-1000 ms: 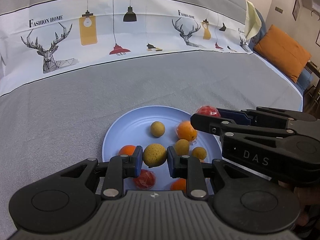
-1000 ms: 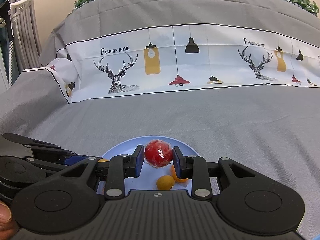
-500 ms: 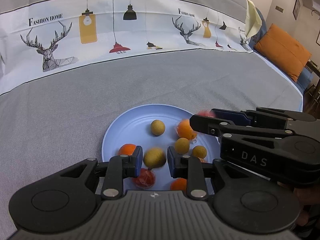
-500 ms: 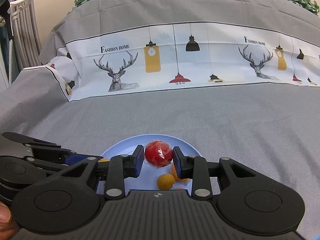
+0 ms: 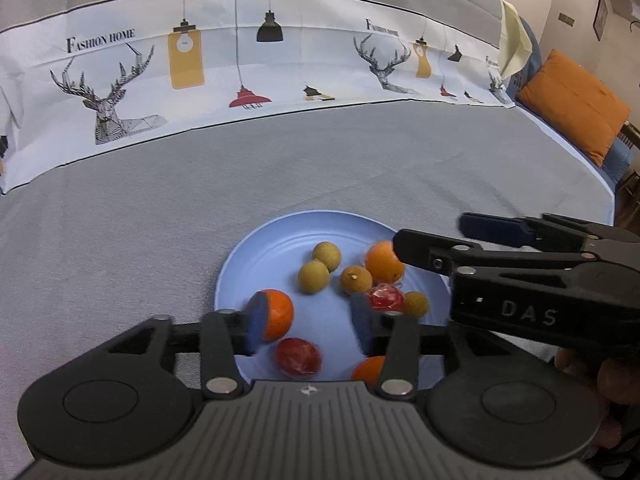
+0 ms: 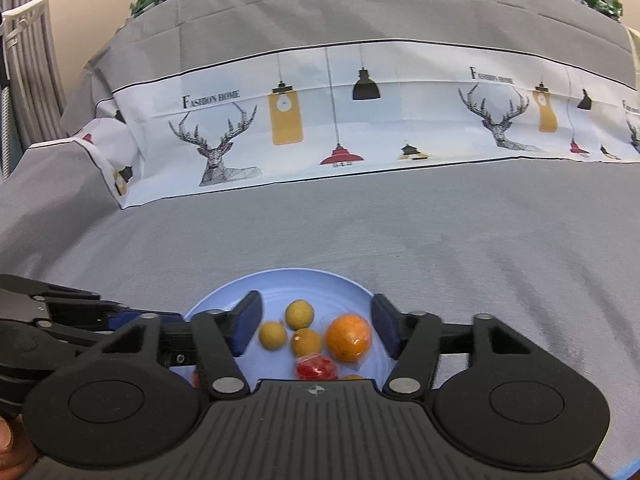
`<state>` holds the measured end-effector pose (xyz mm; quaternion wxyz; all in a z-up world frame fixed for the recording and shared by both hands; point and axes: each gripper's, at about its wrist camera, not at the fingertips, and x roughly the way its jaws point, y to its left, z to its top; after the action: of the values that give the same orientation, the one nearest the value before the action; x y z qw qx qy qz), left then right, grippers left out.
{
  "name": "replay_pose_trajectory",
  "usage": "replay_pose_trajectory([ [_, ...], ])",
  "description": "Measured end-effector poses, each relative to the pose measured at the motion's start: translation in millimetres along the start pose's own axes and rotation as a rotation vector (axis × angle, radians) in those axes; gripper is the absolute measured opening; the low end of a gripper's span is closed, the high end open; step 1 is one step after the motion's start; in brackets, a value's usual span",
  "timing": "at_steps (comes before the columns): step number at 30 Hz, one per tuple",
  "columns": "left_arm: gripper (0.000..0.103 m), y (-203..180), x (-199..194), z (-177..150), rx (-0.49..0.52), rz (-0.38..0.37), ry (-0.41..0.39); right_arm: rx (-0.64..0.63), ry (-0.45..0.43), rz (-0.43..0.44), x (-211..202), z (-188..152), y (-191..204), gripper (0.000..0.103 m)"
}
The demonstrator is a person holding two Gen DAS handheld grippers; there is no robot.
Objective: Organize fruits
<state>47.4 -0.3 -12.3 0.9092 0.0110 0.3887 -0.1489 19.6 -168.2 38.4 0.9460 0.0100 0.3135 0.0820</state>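
A light blue plate [image 5: 264,252] on the grey cloth holds several fruits: yellow-brown longans [image 5: 314,276], oranges [image 5: 385,261] and wrapped red fruits [image 5: 298,356]. My left gripper [image 5: 306,322] is open and empty just above the plate's near side. My right gripper [image 6: 316,326] is open and empty over the plate [image 6: 312,280], with a longan [image 6: 299,313], an orange [image 6: 348,338] and a red fruit [image 6: 316,369] below it. The right gripper also shows in the left wrist view [image 5: 440,240] at the plate's right edge.
The grey tablecloth [image 5: 160,208] has a white printed band [image 5: 240,72] with deer and lamps at the back. An orange cushion [image 5: 572,104] lies off the table's far right. Grey curtains [image 6: 28,60] hang at the far left.
Both grippers have opened. The left let go of a yellow-brown longan and the right let go of a red fruit; both fruits now lie on the plate.
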Motion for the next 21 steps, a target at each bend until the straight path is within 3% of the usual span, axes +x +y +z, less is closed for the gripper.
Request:
replay_pose_trajectory([
  [2,0.074,1,-1,0,-0.003,0.021,-0.006,0.013,-0.003,-0.019,0,1,-3,0.082],
  [5,0.085,3,-3,1,-0.006,0.050,-0.022,0.036,-0.005,-0.045,-1,0,-7,0.095],
  [13,0.086,4,-20,2,-0.012,0.165,-0.109,0.058,-0.030,-0.123,-11,0,-11,0.102],
  [21,0.091,16,-50,-1,-0.111,0.174,-0.115,-0.001,-0.091,-0.150,-45,2,-4,0.102],
])
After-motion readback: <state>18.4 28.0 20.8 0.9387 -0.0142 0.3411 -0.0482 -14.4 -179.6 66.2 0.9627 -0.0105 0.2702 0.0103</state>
